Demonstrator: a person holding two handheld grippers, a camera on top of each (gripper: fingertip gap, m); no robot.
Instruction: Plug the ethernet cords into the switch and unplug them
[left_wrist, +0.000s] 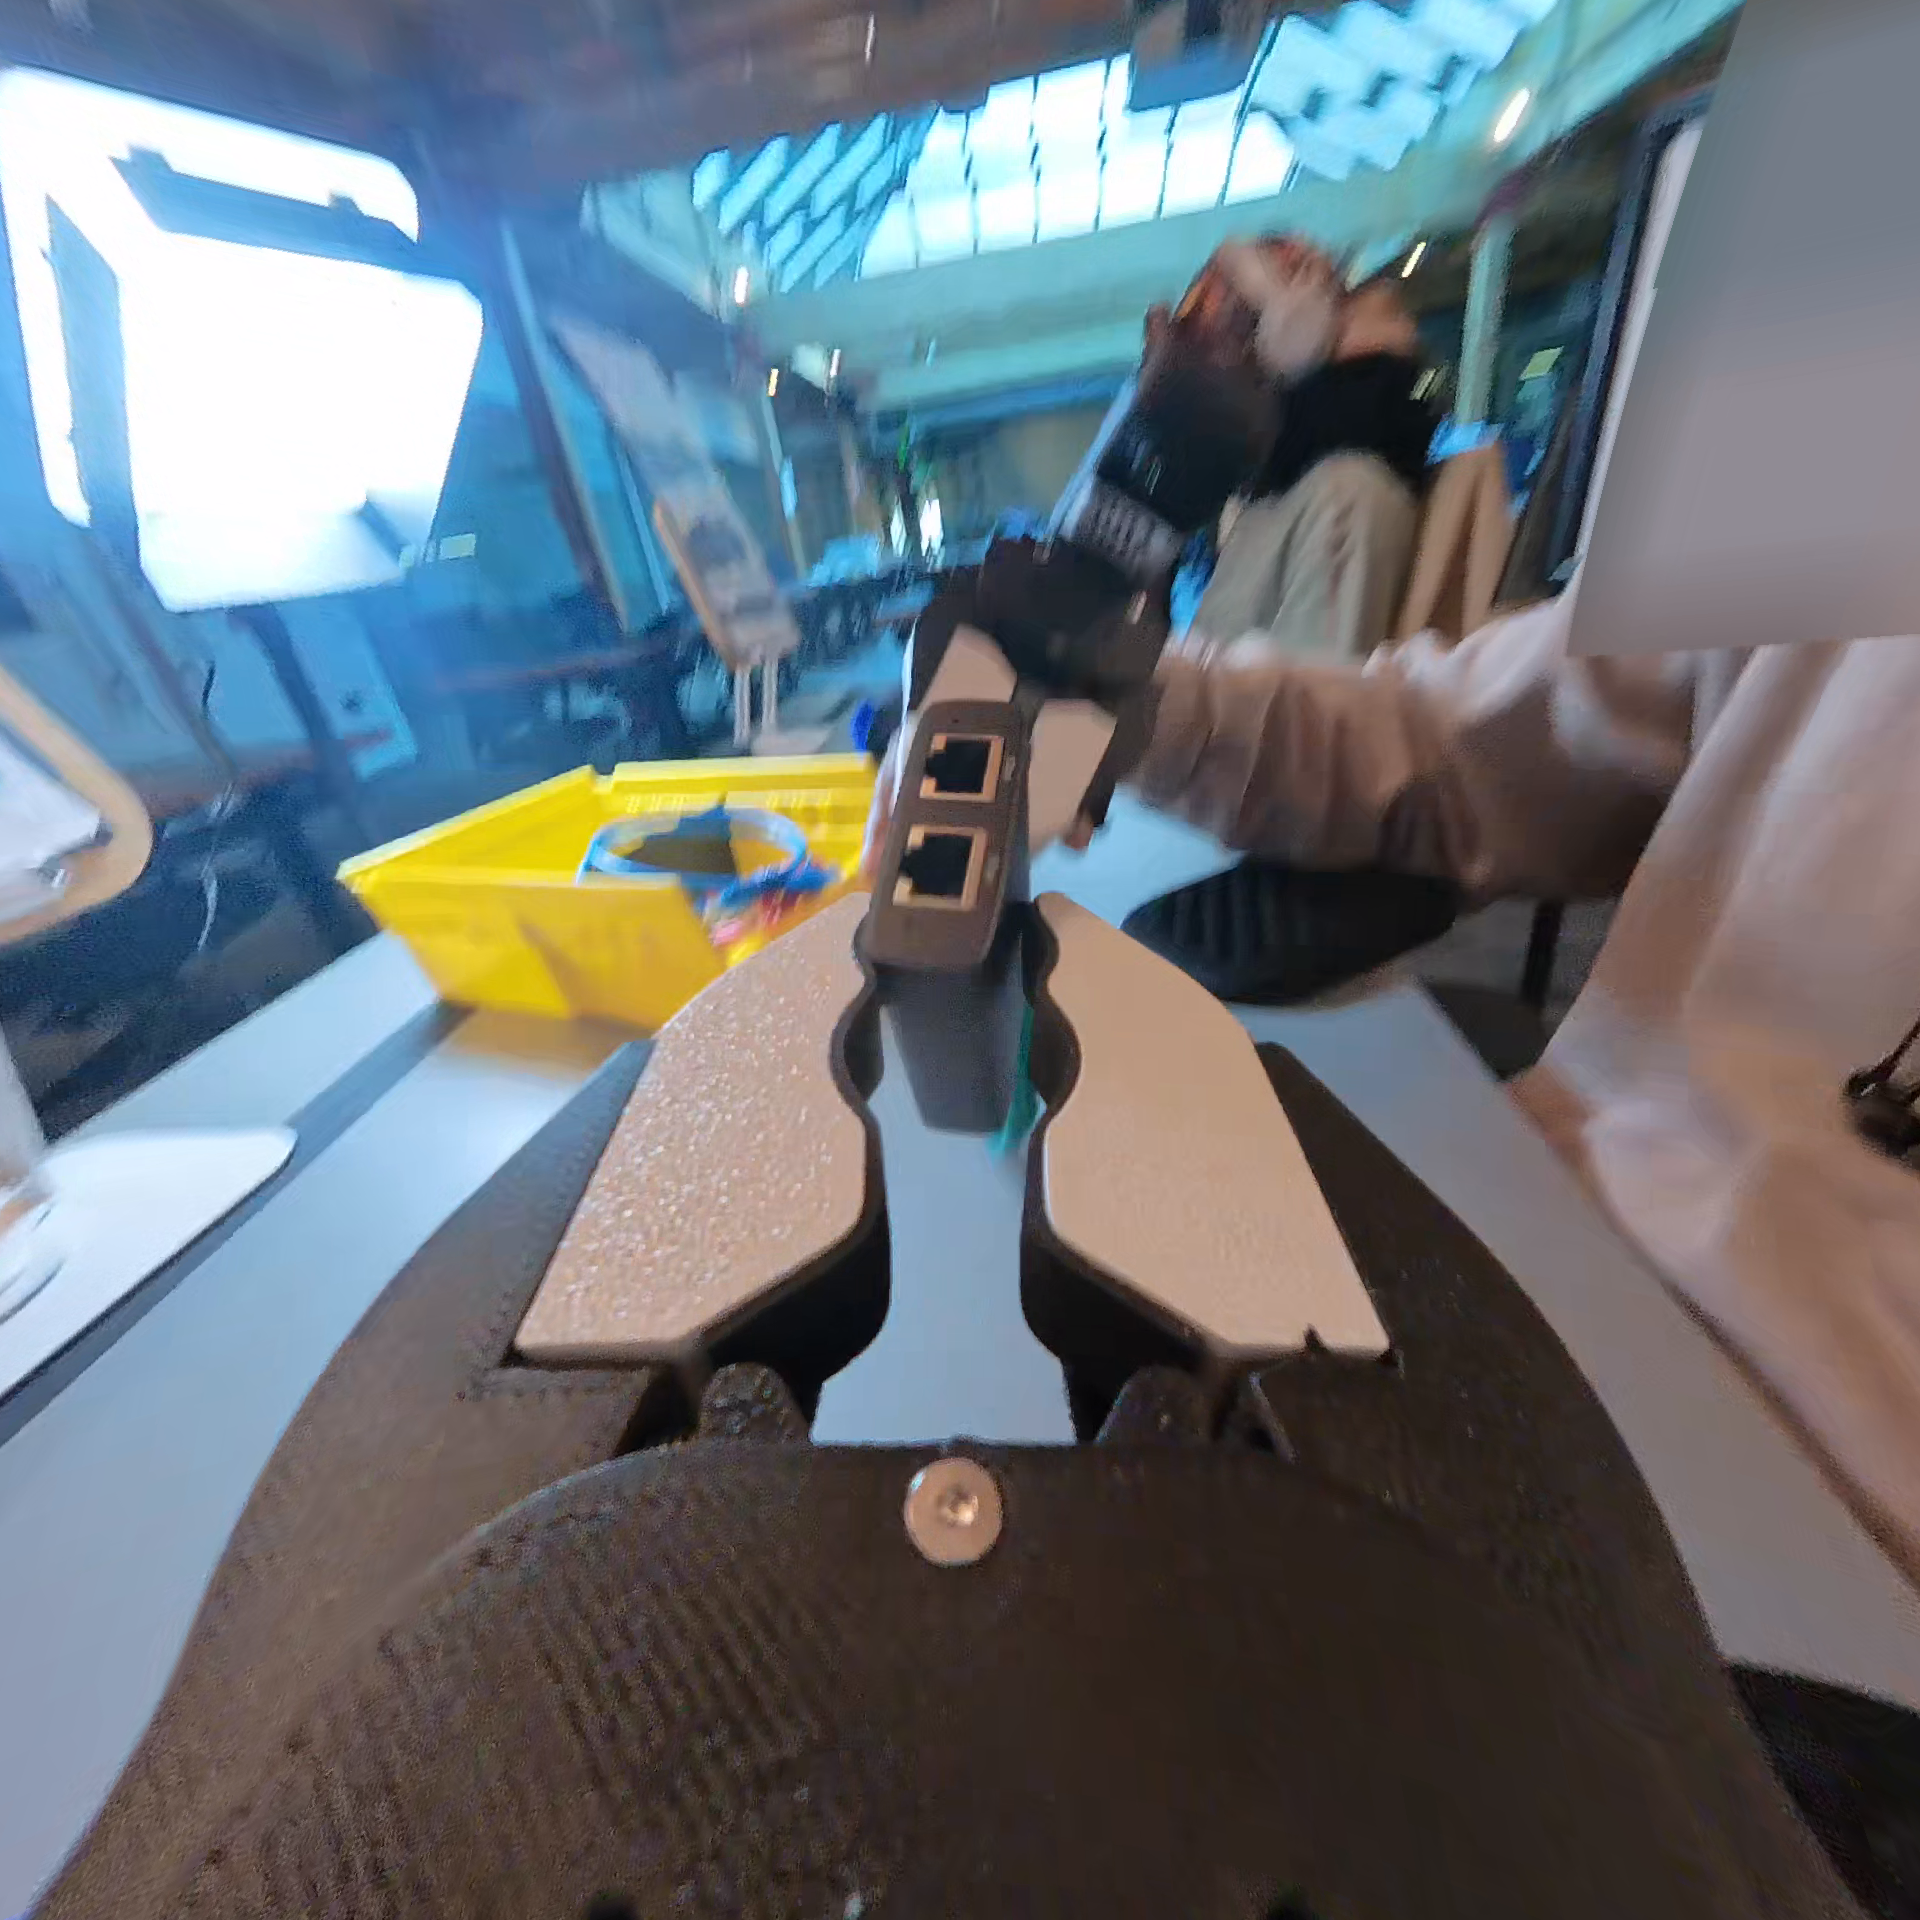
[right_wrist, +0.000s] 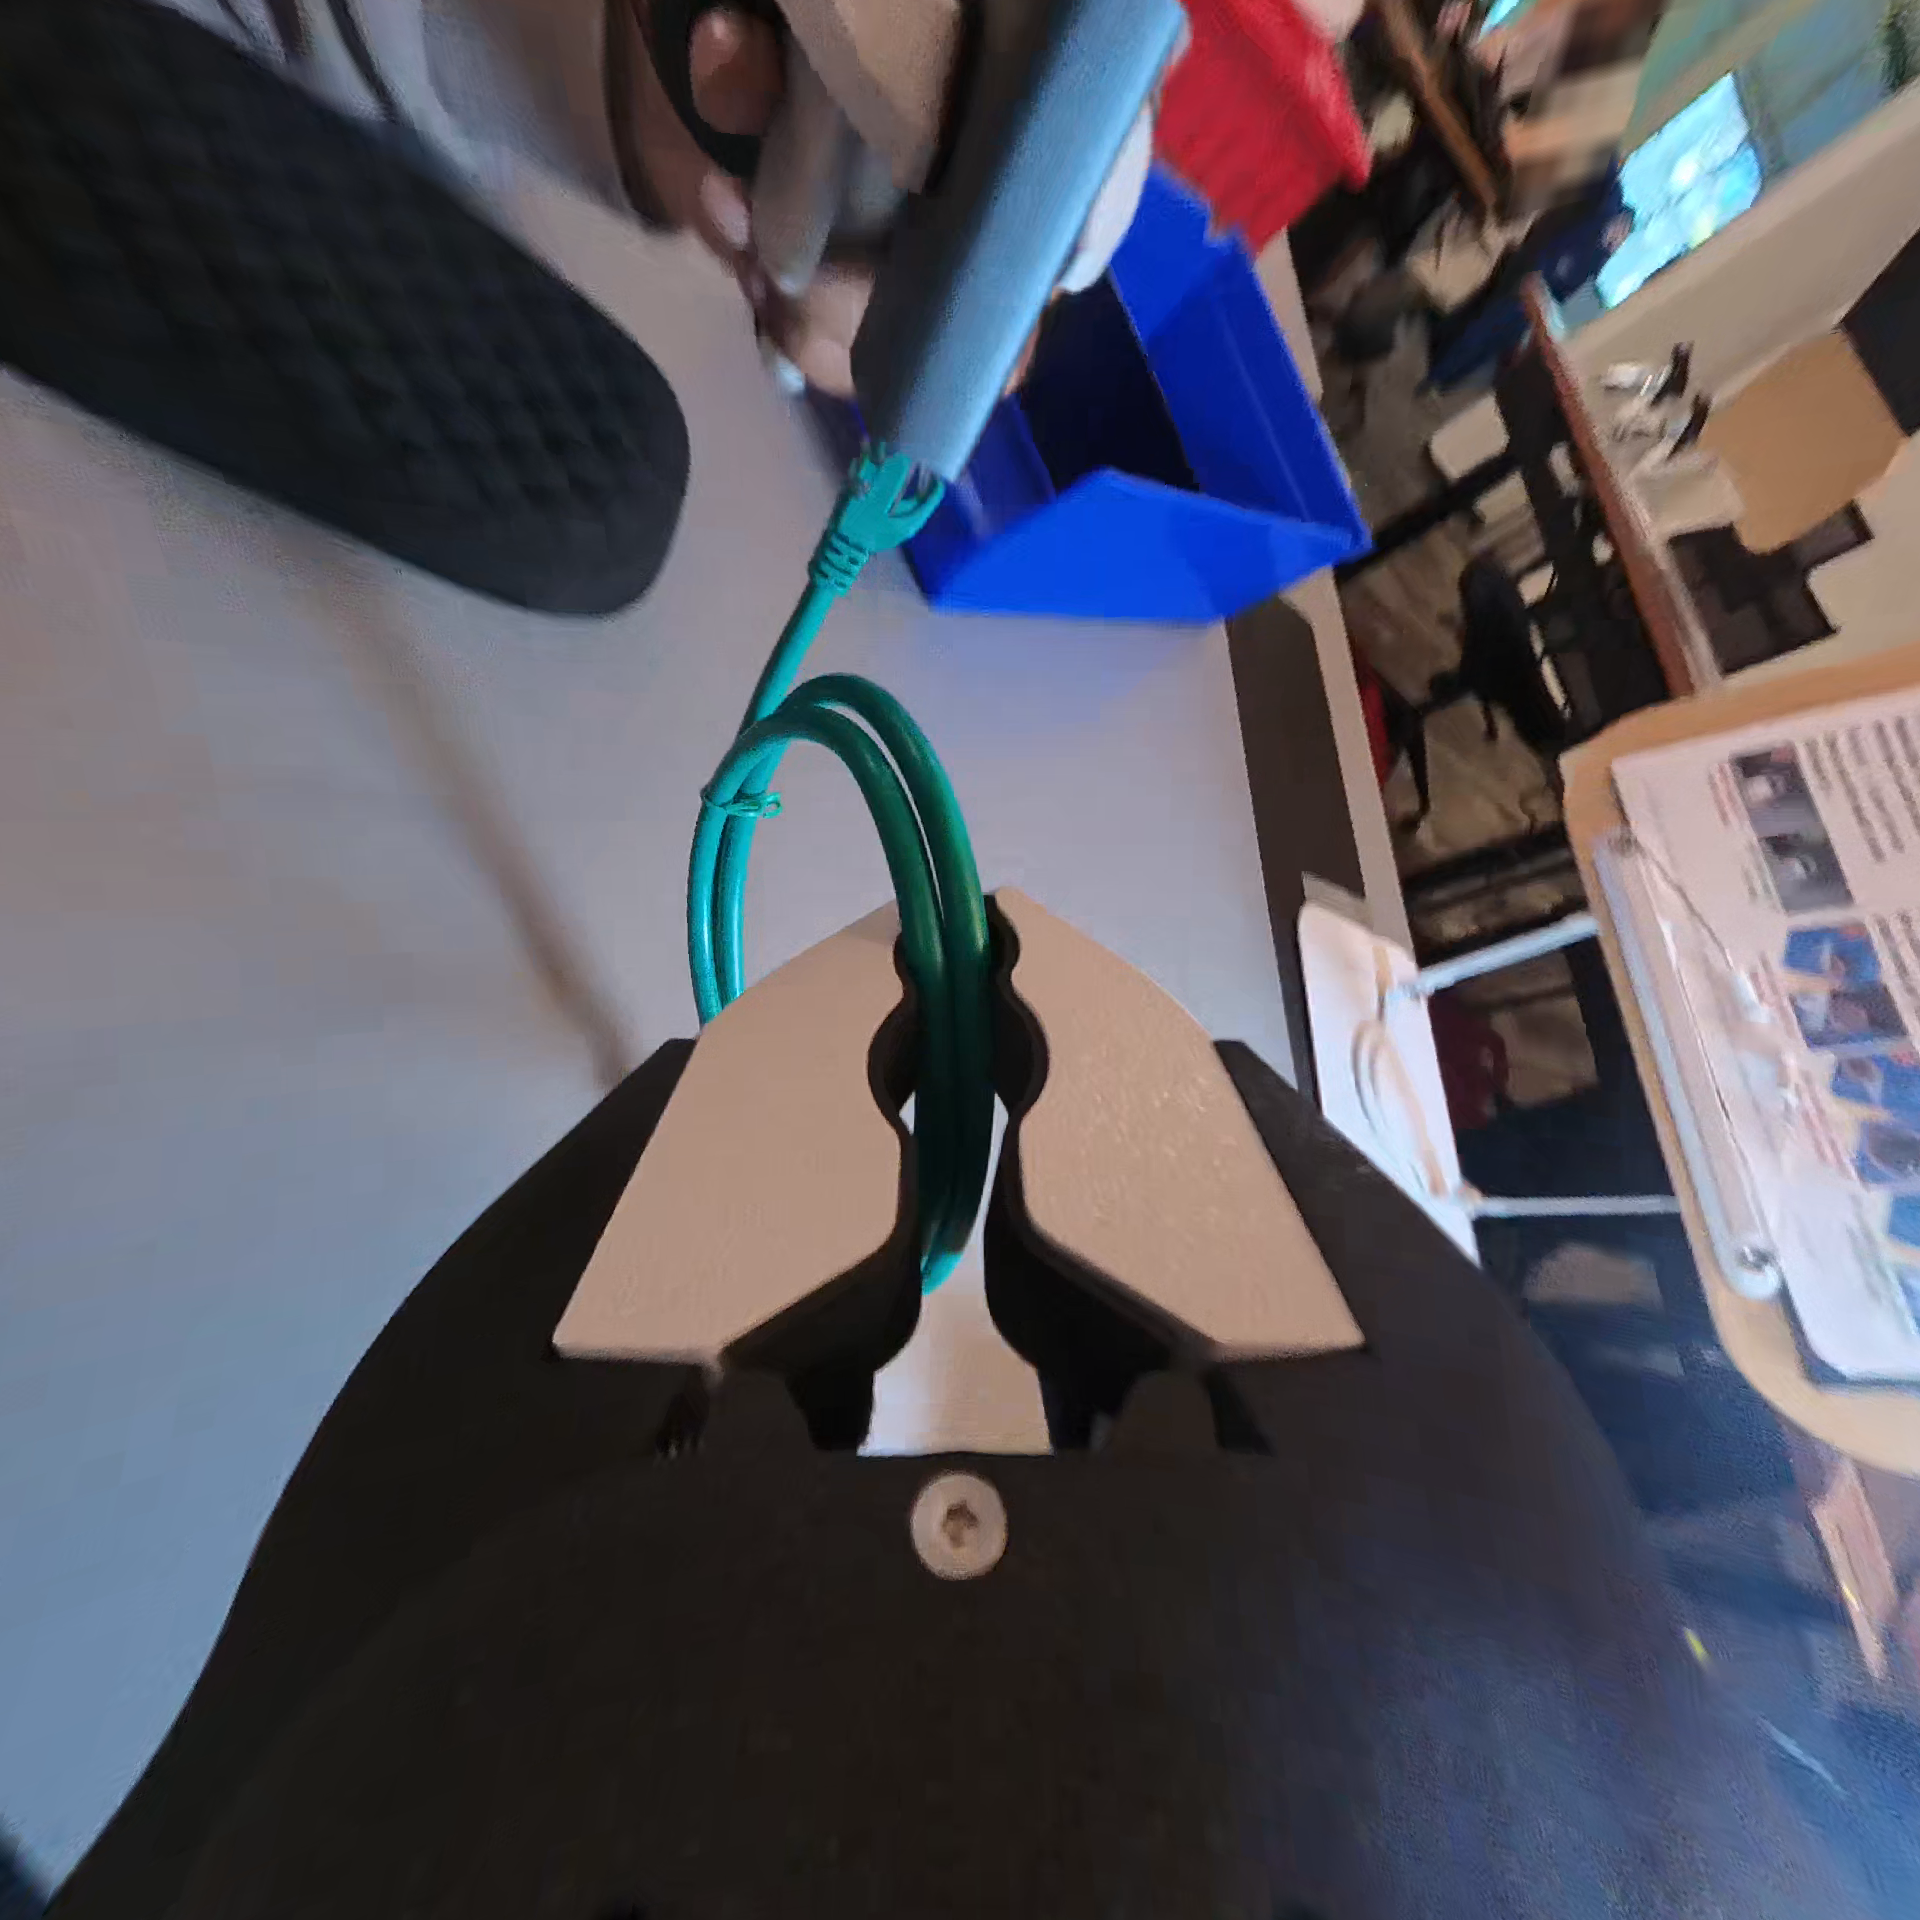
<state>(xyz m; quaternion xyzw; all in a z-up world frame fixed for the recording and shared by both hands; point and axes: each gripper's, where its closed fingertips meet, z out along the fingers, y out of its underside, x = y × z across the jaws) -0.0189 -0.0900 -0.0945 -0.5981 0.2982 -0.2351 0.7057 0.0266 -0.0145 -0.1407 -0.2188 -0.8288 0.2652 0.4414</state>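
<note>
My left gripper (left_wrist: 951, 925) is shut on a dark grey switch (left_wrist: 940, 831) and holds it upright above the table, with two empty ports facing the camera. A sliver of green cord (left_wrist: 1023, 1081) shows beside the switch's lower end. My right gripper (right_wrist: 951, 920) is shut on a coiled green ethernet cord (right_wrist: 935, 831). The cord's plug (right_wrist: 883, 499) meets the end of the switch (right_wrist: 997, 229) and looks inserted. The right gripper's fingers (left_wrist: 971, 670) show behind the switch in the left wrist view.
A yellow bin (left_wrist: 499, 904) with blue cords sits on the grey table (left_wrist: 312, 1299) at left. A blue bin (right_wrist: 1143, 551) and a red bin (right_wrist: 1257, 114) stand near the table's far edge. A black chair seat (right_wrist: 312, 312) is beside the table. A sleeve (left_wrist: 1455, 758) reaches in from the right. The gap from one gripper's tips to the other's is roughly 10 cm.
</note>
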